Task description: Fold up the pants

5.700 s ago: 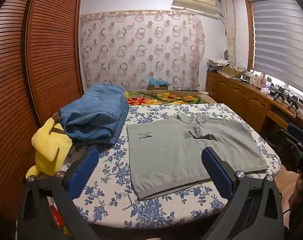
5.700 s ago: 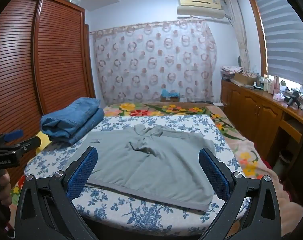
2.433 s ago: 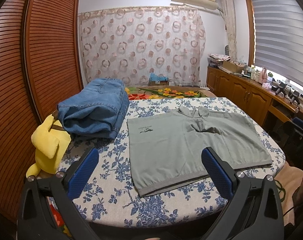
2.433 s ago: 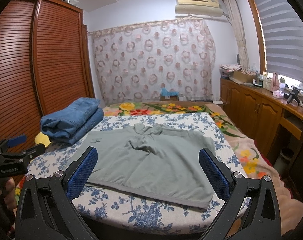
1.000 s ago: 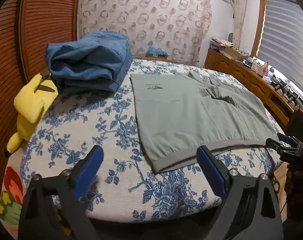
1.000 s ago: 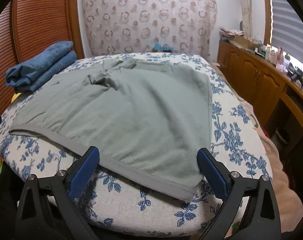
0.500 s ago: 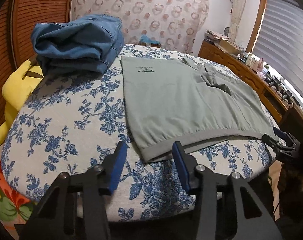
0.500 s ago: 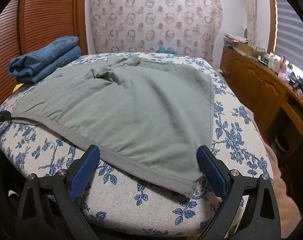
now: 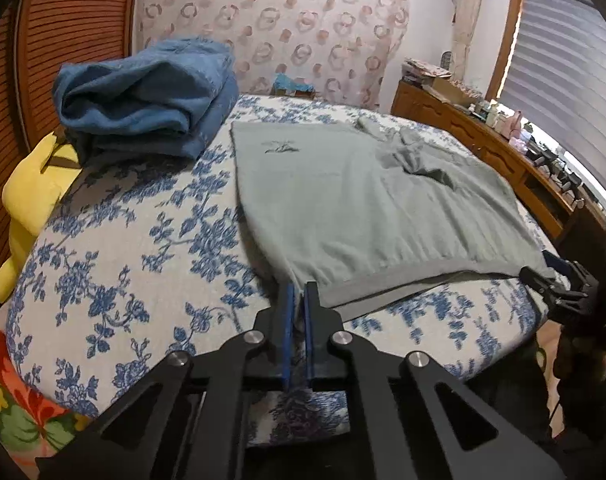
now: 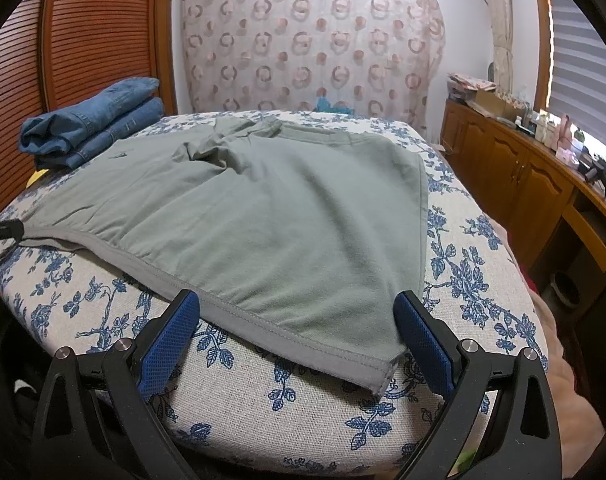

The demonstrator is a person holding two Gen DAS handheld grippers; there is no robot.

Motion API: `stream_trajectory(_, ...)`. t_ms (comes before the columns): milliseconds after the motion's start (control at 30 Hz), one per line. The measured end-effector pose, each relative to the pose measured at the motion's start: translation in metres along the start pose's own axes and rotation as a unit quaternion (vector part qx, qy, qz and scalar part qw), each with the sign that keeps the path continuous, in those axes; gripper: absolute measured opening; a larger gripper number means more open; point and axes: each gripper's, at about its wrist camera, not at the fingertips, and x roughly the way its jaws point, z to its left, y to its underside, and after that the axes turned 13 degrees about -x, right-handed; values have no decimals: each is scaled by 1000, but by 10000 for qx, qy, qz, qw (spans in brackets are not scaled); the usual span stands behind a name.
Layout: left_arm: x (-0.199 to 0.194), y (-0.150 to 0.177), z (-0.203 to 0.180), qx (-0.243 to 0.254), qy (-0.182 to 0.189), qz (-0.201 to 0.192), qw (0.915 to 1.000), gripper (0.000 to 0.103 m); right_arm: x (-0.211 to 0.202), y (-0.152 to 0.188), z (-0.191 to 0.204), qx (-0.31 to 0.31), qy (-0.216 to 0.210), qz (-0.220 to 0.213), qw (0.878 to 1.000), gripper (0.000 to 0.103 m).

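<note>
Grey-green pants lie spread flat on the table with the blue floral cloth. My left gripper is shut on the near left corner of their ribbed band, and the cloth bunches up into the blue pads. In the right wrist view the pants fill the middle. My right gripper is open, with its fingers to either side of the band's near right corner and not pressing on it. The left gripper shows at the far left edge, where the band is drawn towards it. The right gripper shows at the pants' other corner.
Folded blue jeans are stacked at the table's far left, with a yellow plush toy beside them by the slatted wooden wardrobe. A wooden cabinet with clutter on top runs along the right wall. The table's front edge is just below both grippers.
The left gripper's jaws have gone from wide open to shut on the near left corner of the pants. The right gripper has edged closer to the right corner and stays open.
</note>
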Motion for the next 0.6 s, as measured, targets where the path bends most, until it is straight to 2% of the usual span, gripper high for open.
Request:
stream_trajectory(300, -11, -24, -26, 153, 463, -100, 9988, 0, 1, -1, 0, -28, -32, 36, 10000, 98)
stream_trajectory(433, -9, -36, -46, 299, 647, -122, 9974, 0, -2, -5, -2, -51, -62, 58, 10000, 94)
stream_trajectory(600, 4, -44, -64, 452, 760, 14, 9961, 0, -9, -8, -7, 20, -27, 35, 10000, 93)
